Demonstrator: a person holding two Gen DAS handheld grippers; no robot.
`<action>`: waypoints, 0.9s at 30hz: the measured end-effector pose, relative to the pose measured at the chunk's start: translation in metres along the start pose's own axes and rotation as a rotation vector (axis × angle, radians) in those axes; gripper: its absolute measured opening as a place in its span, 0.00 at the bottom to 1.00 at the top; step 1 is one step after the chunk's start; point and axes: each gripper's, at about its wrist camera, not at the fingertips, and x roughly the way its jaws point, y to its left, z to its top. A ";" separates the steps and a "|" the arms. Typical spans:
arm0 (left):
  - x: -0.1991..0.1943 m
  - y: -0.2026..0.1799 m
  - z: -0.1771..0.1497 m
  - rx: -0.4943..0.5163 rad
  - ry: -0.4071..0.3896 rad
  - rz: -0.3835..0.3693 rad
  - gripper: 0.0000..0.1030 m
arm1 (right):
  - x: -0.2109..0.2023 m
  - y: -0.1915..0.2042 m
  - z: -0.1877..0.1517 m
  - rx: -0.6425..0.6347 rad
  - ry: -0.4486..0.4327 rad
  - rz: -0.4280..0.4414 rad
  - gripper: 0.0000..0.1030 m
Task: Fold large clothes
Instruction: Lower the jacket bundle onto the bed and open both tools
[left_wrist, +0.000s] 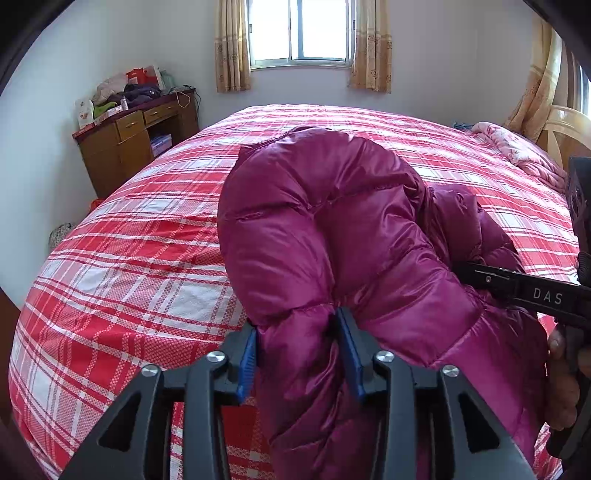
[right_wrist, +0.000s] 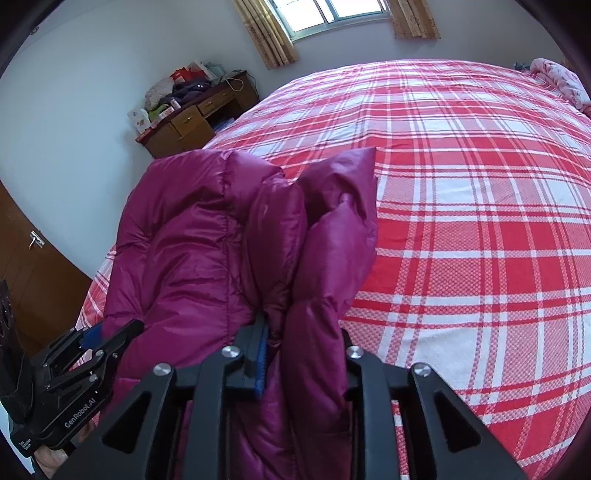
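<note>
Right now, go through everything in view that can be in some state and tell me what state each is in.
left gripper: shut on the puffer jacket.
right gripper: shut on the puffer jacket.
puffer jacket: magenta, bunched, held up over the bed.
plaid bedsheet: spread flat.
window: curtains drawn aside.
desk: cluttered on top, drawers shut.

A wide bed (left_wrist: 129, 240) under a red-and-white plaid cover filled most of the room. Pale walls (left_wrist: 66, 74) rose behind it, and daylight came through a window (left_wrist: 299, 31) flanked by patterned beige curtains (left_wrist: 231, 48). A wooden desk (left_wrist: 125, 144) stood in the far left corner (its top heaped with clothes and boxes). A brown door (right_wrist: 33, 266) showed at left.
</note>
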 end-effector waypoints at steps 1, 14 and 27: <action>0.001 0.000 -0.001 0.000 -0.001 0.008 0.49 | 0.001 -0.001 0.000 0.006 0.001 0.000 0.28; -0.011 0.013 -0.005 -0.023 0.001 0.045 0.69 | -0.016 -0.003 -0.005 0.014 -0.042 -0.066 0.49; -0.064 0.014 0.000 0.009 -0.093 0.050 0.70 | -0.072 0.021 -0.017 -0.025 -0.136 -0.110 0.60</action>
